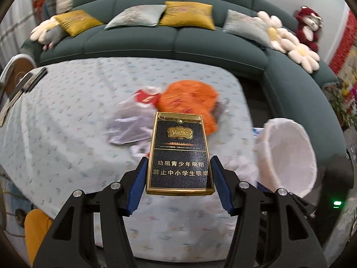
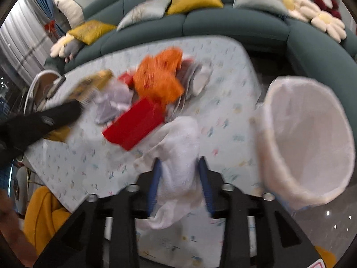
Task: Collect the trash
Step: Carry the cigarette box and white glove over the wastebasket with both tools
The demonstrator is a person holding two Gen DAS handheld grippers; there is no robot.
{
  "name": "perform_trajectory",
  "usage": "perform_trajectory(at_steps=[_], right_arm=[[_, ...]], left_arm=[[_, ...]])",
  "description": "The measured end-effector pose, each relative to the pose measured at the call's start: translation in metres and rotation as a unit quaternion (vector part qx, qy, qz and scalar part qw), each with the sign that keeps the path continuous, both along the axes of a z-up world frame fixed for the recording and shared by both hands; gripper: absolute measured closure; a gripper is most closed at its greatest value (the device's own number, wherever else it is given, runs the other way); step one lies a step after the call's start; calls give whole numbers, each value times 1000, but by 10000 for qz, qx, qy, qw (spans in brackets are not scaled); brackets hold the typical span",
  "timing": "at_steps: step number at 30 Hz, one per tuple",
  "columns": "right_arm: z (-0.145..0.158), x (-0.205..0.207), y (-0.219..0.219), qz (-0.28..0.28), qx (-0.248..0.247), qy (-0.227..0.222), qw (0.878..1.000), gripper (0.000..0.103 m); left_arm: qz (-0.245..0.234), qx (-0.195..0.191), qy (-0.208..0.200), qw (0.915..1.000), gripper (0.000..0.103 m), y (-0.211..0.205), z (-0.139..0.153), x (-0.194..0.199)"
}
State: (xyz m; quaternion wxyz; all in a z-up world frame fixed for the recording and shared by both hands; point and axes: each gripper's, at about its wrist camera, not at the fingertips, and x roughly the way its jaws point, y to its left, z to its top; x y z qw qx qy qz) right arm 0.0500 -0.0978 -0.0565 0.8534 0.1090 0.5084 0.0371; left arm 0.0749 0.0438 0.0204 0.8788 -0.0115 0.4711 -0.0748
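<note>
My left gripper (image 1: 179, 159) is shut on a black and gold cigarette box (image 1: 179, 154) and holds it above the table. In the right wrist view the left gripper (image 2: 44, 118) shows at the left with the box (image 2: 91, 84). My right gripper (image 2: 179, 159) is shut on a crumpled white tissue (image 2: 178, 156). A trash pile lies on the table: an orange bag (image 1: 189, 98), clear plastic wrappers (image 1: 131, 120) and a red box (image 2: 133, 127). A white-lined trash bin (image 1: 290, 154) stands at the table's right edge; it also shows in the right wrist view (image 2: 308, 140).
The table (image 1: 67, 122) has a light patterned cloth. A dark green curved sofa (image 1: 178, 42) with cushions and plush toys wraps behind and to the right. A round tray with dark items (image 1: 17, 76) sits at the far left. A yellow seat (image 2: 44, 214) is below left.
</note>
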Motion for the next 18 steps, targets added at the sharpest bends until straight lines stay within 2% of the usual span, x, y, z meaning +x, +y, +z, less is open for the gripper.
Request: perform_trajectory(at_steps=[3, 5, 12, 13, 14, 16, 18], right_arm=[[-15, -2, 6, 2, -42, 217, 9998, 63], [-19, -5, 4, -22, -82, 267, 9996, 56], [-38, -1, 0, -75, -90, 466, 9988, 58], [-42, 0, 0, -70, -58, 509, 9987, 67], [-47, 1, 1, -52, -6, 570, 9984, 83], [-48, 1, 1, -29, -26, 598, 9982, 99], [-36, -1, 0, -21, 3, 409, 9992, 99]], left_arm=[[105, 65, 17, 9999, 49, 14, -6, 0], [152, 48, 56, 9999, 49, 19, -9, 1], [213, -53, 211, 9995, 49, 25, -22, -1], [213, -47, 222, 9995, 49, 25, -23, -1], [214, -51, 239, 9995, 49, 26, -24, -2], [217, -49, 250, 9994, 49, 26, -24, -1], [216, -51, 235, 9995, 49, 26, -24, -1]])
